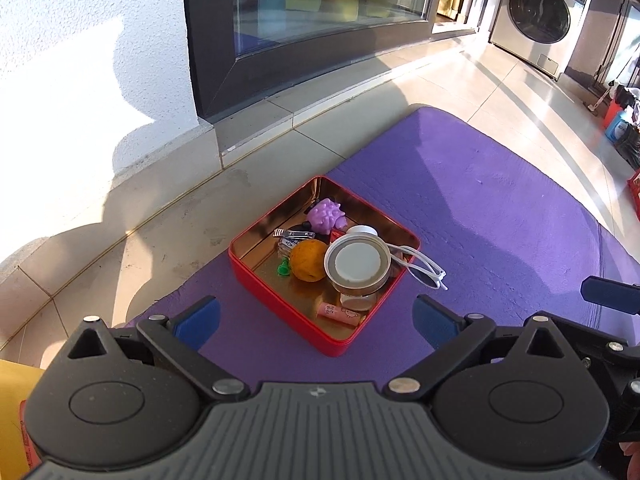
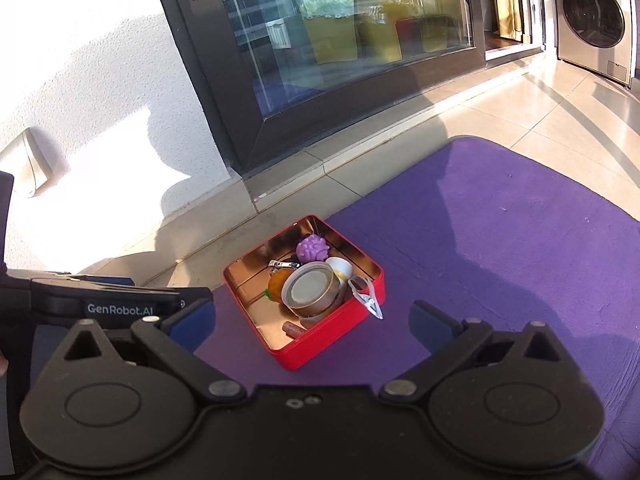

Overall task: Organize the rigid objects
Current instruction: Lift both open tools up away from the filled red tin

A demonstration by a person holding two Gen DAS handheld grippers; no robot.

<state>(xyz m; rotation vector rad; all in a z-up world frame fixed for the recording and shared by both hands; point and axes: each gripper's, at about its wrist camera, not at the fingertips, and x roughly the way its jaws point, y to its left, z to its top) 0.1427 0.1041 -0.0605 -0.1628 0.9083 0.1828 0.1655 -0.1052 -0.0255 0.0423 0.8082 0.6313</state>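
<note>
A: Where do the things sit?

B: All in the red tin (image 1: 280,300), which rests on the purple mat (image 1: 500,208) on the tiled floor (image 1: 460,80), near the mat's corner. Inside are a glass jar (image 1: 357,270) with a pale lid, an orange ball (image 1: 307,260), a purple spiky toy (image 1: 326,214), nail clippers (image 1: 294,234) and a pink tube (image 1: 338,312).

A: And the sunglasses?

B: The white sunglasses (image 1: 420,266) hang over the tin's rim, one lens outside it.

A: The grippers?

B: The left gripper (image 1: 316,316) has its jaws wide apart, empty, short of the tin. The right gripper (image 2: 312,320) is the same, jaws spread with nothing between them.
</note>
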